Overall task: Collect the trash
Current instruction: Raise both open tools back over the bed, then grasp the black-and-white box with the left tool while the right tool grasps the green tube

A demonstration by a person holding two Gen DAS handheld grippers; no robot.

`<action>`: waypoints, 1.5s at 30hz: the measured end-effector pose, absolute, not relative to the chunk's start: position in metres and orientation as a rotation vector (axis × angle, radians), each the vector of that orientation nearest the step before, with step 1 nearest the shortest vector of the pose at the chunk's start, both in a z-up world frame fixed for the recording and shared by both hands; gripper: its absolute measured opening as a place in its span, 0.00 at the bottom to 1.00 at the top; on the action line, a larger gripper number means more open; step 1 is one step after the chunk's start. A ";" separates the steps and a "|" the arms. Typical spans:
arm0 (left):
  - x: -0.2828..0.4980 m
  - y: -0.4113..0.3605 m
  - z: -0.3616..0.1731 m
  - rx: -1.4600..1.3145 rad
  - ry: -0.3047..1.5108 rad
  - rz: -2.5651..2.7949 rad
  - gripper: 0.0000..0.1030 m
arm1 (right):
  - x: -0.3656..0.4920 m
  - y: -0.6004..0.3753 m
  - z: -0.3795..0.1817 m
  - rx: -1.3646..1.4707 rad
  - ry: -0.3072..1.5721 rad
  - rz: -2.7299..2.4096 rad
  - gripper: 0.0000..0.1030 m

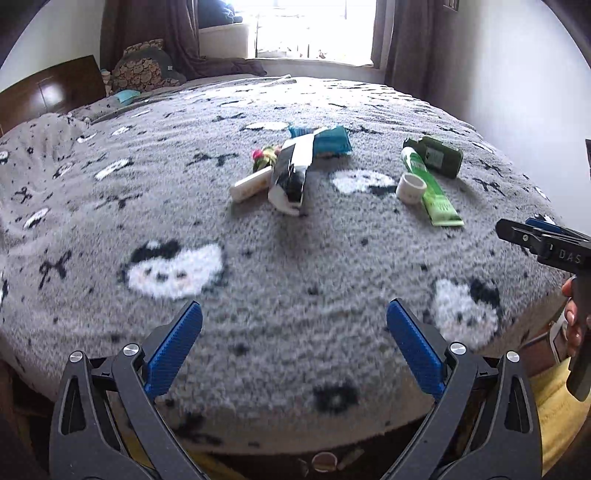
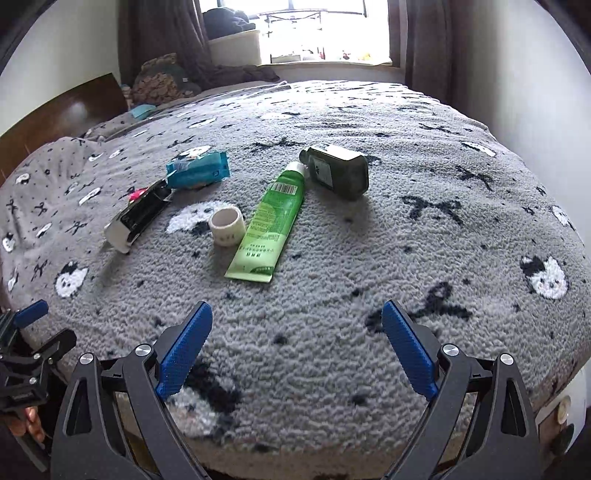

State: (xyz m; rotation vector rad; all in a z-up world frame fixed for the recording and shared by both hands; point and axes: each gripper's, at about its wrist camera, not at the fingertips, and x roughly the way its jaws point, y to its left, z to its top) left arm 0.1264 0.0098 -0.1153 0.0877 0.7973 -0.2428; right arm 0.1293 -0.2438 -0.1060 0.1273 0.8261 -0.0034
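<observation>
Grey fleece blanket [image 1: 295, 258] with black bows and white cat faces covers the bed; all trash lies on it.

Left wrist view: left tongs [image 1: 294, 321] low over the near bed edge, pointing across the bed toward the window [image 1: 314, 29], blue pads wide apart, nothing between them. Trash sits well ahead, mid-bed. Centre cluster: black-and-white carton [image 1: 290, 177] lying lengthwise, its far end overlapping a teal packet [image 1: 330, 142]; cream tube [image 1: 251, 186] touching the carton's left side; small pink-green wrapper [image 1: 264, 155] just behind that. Right cluster: green tube [image 1: 430, 188], white tape roll [image 1: 410, 187] against its left side, dark green bottle [image 1: 439, 155] on its side just beyond the tube's cap. Right tongs [image 1: 539, 242] poke in at the right edge, above the blanket, with fingers of the hand on the handle visible lower down. Nothing lies between the left tongs and the trash. Pillows [image 1: 140, 70] and a wooden headboard [image 1: 48, 92] far left.

Right wrist view: right tongs [image 2: 297, 326] also low at the near edge, level, pads spread wide, empty. Green tube [image 2: 271, 225] straight ahead, crimped end nearest, cap touching the dark green bottle [image 2: 338, 170]. White tape roll [image 2: 227, 225] just left of the tube. Carton [image 2: 138, 216] and teal packet [image 2: 197, 170] further left. Left tongs [image 2: 27, 317] visible at the left edge, off the blanket.
</observation>
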 end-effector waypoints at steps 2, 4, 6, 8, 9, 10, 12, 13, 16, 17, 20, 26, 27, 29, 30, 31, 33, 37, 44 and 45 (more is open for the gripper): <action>0.139 0.005 -0.111 0.098 0.787 -0.247 0.92 | 0.146 -0.244 -0.106 0.132 0.825 -0.016 0.91; 0.150 0.001 -0.107 0.098 0.774 -0.247 0.92 | 0.162 -0.245 -0.105 0.135 0.823 -0.024 0.91; 0.163 -0.002 -0.102 0.094 0.763 -0.250 0.91 | 0.178 -0.245 -0.104 0.135 0.824 -0.033 0.90; 0.177 -0.006 -0.096 0.089 0.752 -0.251 0.91 | 0.192 -0.246 -0.103 0.137 0.823 -0.035 0.90; 0.184 -0.007 -0.094 0.090 0.747 -0.252 0.90 | 0.200 -0.248 -0.103 0.138 0.823 -0.039 0.90; 0.192 -0.009 -0.092 0.092 0.746 -0.254 0.87 | 0.206 -0.249 -0.103 0.138 0.824 -0.043 0.90; 0.208 -0.013 -0.090 0.098 0.750 -0.250 0.82 | 0.221 -0.252 -0.104 0.146 0.828 -0.051 0.90; 0.217 -0.016 -0.090 0.103 0.753 -0.245 0.77 | 0.228 -0.253 -0.105 0.153 0.832 -0.053 0.90; 0.236 -0.025 -0.091 0.125 0.761 -0.244 0.64 | 0.248 -0.257 -0.111 0.179 0.855 -0.049 0.89; 0.241 -0.029 -0.092 0.138 0.763 -0.248 0.62 | 0.254 -0.258 -0.114 0.189 0.864 -0.047 0.87; 0.255 -0.044 -0.095 0.188 0.768 -0.255 0.62 | 0.272 -0.257 -0.122 0.211 0.895 -0.036 0.78; 0.282 -0.060 -0.109 0.237 0.803 -0.237 0.55 | 0.299 -0.253 -0.138 0.214 0.939 -0.037 0.65; 0.287 -0.060 -0.112 0.238 0.813 -0.229 0.52 | 0.303 -0.251 -0.142 0.211 0.947 -0.032 0.64; 0.296 -0.059 -0.119 0.244 0.832 -0.208 0.41 | 0.309 -0.248 -0.147 0.198 0.956 -0.035 0.61; 0.300 -0.058 -0.121 0.246 0.832 -0.199 0.38 | 0.312 -0.247 -0.149 0.195 0.959 -0.035 0.57; 0.302 -0.056 -0.122 0.244 0.831 -0.191 0.31 | 0.314 -0.245 -0.150 0.191 0.959 -0.035 0.55; 0.306 -0.050 -0.120 0.222 0.827 -0.199 0.27 | 0.317 -0.241 -0.149 0.175 0.948 -0.028 0.40; 0.308 -0.046 -0.108 0.215 0.804 -0.198 0.00 | 0.317 -0.236 -0.143 0.129 0.936 -0.010 0.39; 0.289 -0.051 -0.072 0.203 0.740 -0.236 0.01 | 0.298 -0.242 -0.109 0.127 0.871 0.000 0.38; 0.284 -0.052 -0.066 0.203 0.728 -0.240 0.01 | 0.293 -0.243 -0.101 0.131 0.858 0.005 0.38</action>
